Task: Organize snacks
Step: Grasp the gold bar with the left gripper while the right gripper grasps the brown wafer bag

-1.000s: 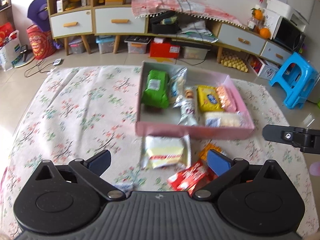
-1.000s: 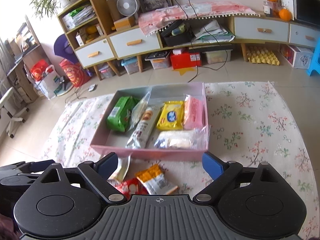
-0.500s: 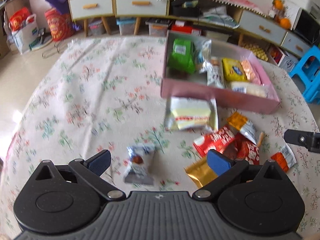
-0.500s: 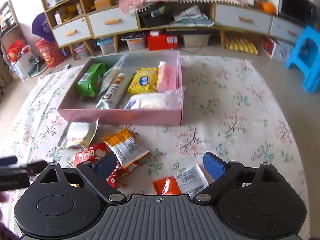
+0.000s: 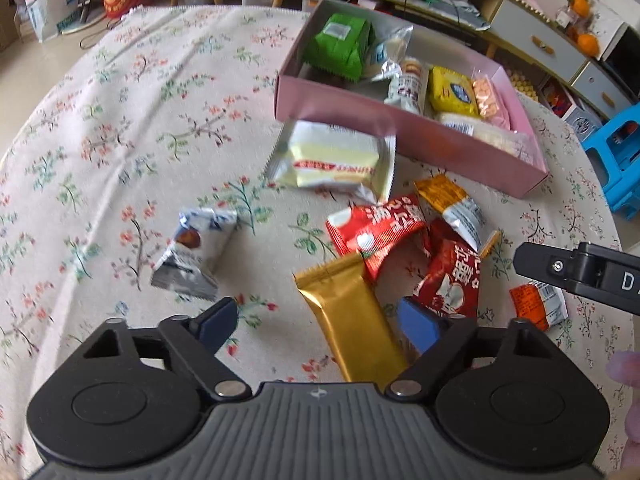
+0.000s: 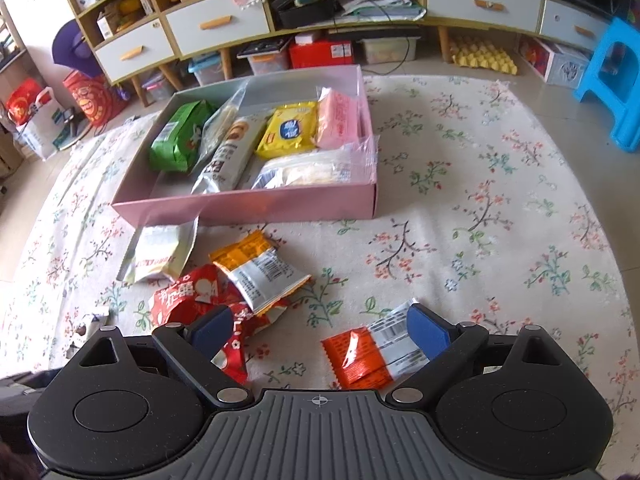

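On the floral cloth (image 5: 120, 128), just before the pink box's (image 6: 248, 204) near wall, loose snack packets crowd together. The left gripper (image 5: 318, 322) has just been closing, jaws still apart astride the gold bar (image 5: 352, 320), pads not pressing. The right gripper (image 6: 320, 330) stands open above the orange packet (image 6: 360, 354). Bare cloth lies on both sides.

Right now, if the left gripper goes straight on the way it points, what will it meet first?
Probably the gold packet: it lies between the open fingers of the left gripper, nearer the right one. Depth is unclear; the floral cloth lies under it.
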Motion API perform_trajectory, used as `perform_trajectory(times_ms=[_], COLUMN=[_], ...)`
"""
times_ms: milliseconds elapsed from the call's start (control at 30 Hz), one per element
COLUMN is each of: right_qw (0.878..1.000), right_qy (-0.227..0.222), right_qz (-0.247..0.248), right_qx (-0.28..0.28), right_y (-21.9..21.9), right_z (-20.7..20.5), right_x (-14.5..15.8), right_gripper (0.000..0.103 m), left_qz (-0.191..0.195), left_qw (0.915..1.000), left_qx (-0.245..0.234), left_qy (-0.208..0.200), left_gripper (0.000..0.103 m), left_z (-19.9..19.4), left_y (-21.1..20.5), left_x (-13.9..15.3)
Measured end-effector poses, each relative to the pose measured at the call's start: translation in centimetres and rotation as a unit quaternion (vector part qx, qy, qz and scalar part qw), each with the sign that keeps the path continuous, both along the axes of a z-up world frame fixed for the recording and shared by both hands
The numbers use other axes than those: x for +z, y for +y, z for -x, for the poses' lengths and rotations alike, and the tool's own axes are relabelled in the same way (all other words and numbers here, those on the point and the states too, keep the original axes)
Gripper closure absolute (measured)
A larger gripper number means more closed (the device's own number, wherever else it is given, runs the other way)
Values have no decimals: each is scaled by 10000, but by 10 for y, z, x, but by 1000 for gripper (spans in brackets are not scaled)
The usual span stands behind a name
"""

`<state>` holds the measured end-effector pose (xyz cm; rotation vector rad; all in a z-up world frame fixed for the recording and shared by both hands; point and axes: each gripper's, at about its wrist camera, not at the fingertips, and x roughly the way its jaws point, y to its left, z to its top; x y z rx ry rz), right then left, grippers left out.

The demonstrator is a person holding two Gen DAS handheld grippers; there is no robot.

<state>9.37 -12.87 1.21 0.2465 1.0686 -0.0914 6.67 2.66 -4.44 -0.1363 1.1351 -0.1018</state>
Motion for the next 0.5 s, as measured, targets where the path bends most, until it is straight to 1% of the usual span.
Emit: perform_trajectory(times_ms=[33,167,233,267,300,333,367,433,500], right_qw=[10000,9983,9966,9957,9950,9946,9943,9944,9948], right_qy=[38,233,344,409,477,529,563,593,567], right_qz=[-72,-481,-702,-785,-843,-879,-895,-876,-833], right_qx=[-30,-214,-260,-256,-227,-181,-128,-20,119], right_y=[-1,-5,-5,-5,-3,-2,0,4,7], right_z=[0,-2,-2,-1,-1,0,1,4,8], right_x=[-2,-9,-14,-16,-19,-20,-21,-23,-24], right_gripper=[8,8,8,8,8,8,8,8,8], left_qz=[25,49,34,-10,-71,-123,-154,-128,-73], left_qw=[10000,10000,10000,9999,9997,9994,9990,9983,9976], left_qx=[14,5,-75,-131,-204,-282,-380,-533,-649], left_qy=[28,1,-46,-82,-118,-155,-186,-209,-220], left_gripper=[26,34,45,48,56,62,63,69,71], left_z=[0,1,2,4,5,6,7,9,9], left_y=[-1,-3,-4,-4,-4,-4,-3,-1,3], left_x=[-1,-2,-2,-1,-1,0,0,1,1])
